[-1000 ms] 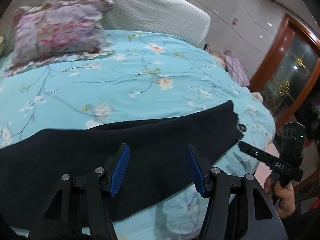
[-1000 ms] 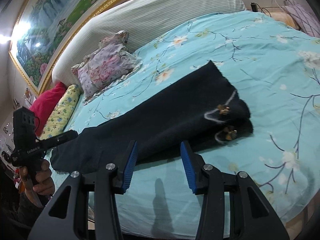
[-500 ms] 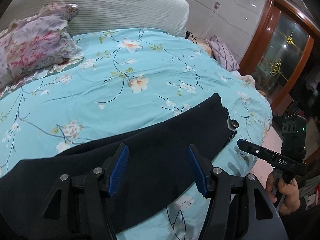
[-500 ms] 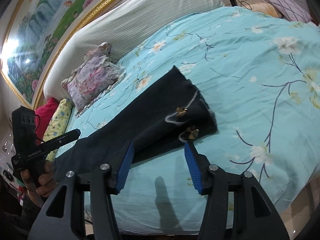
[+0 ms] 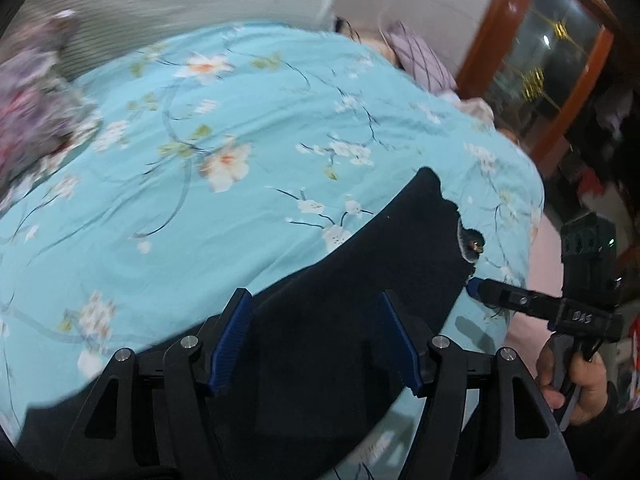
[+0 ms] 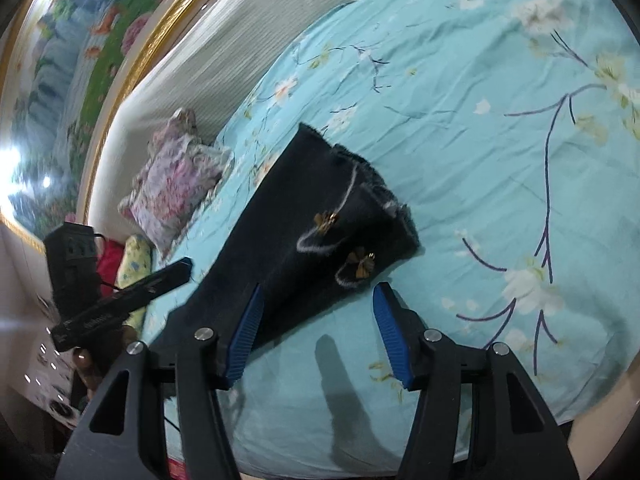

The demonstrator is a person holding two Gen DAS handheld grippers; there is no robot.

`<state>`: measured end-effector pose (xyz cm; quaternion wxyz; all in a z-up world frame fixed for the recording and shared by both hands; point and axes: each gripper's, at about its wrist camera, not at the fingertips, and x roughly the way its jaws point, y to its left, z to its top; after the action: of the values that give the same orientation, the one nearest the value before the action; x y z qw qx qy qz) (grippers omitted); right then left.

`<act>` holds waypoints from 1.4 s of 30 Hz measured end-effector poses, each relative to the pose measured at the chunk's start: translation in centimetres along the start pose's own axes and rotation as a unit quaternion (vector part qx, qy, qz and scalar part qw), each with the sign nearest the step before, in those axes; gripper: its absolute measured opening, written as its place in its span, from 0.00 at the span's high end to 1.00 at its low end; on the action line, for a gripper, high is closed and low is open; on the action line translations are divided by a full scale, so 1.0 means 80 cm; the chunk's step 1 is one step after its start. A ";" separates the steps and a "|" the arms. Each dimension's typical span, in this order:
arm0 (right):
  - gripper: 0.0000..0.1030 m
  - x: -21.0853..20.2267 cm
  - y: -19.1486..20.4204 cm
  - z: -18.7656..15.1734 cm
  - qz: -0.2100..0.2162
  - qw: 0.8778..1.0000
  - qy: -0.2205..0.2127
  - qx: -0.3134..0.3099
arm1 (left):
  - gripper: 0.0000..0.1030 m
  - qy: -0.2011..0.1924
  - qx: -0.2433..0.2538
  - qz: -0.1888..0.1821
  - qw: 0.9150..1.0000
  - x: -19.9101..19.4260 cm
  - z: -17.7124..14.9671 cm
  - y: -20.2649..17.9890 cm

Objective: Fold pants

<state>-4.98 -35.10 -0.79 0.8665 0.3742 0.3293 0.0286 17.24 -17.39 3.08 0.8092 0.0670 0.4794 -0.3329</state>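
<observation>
We see a wide bed covered by a turquoise cotton sheet printed with white blossoms and dark branches [image 6: 500, 128], which fills most of both views. Behind it, at the far side, stands a pale striped padded headboard [image 6: 248, 40], and above that a gold-framed landscape painting [image 6: 80, 32]. At the far right of the left-wrist view is a reddish-brown wooden door with glass panes [image 5: 560, 60].

On the sheet lies the pair of long black fabric pants [image 6: 320, 232], stretched flat along the near edge of the bed. Their hem end, trimmed with pale fringe and two small gold bow ornaments [image 6: 362, 266], points to the right; the rest runs left beneath the left gripper's camera [image 5: 340, 320].

A ruffled pink-and-grey floral pillow [image 6: 176, 184] rests near the headboard at the far left, with a yellow printed pillow [image 6: 134, 264] and a red one just beside it.

The left gripper [image 5: 316, 340], black with blue ribbed pads, hovers above the middle of the pants with its fingers spread wide, nothing between them. The right gripper [image 6: 316, 328], of the same make, hangs over the near edge of the pants close to the hem, its fingers likewise spread and empty. In the left-wrist view its blue tip appears just beside the hem corner; we cannot tell whether it touches.
</observation>
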 end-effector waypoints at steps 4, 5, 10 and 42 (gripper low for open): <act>0.44 0.000 -0.008 0.007 0.013 0.999 -0.009 0.029 | 0.36 0.043 0.027 -0.026 0.998 0.037 0.028 -0.006; 0.44 0.000 -0.010 0.008 0.013 0.999 -0.012 0.034 | 0.36 0.052 0.035 -0.034 0.997 0.048 0.039 -0.009; 0.44 0.002 -0.012 0.014 0.011 0.999 -0.027 0.042 | 0.36 0.099 0.053 -0.073 0.991 0.091 0.068 -0.022; 0.91 -0.016 0.045 0.009 0.095 0.988 -0.083 -0.088 | 0.90 0.043 0.032 -0.182 0.982 0.046 0.082 -0.017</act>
<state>-4.85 -33.30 2.66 0.9135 0.3275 0.2155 0.1086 22.40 -22.98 3.87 0.7113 0.0187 0.5068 -0.4867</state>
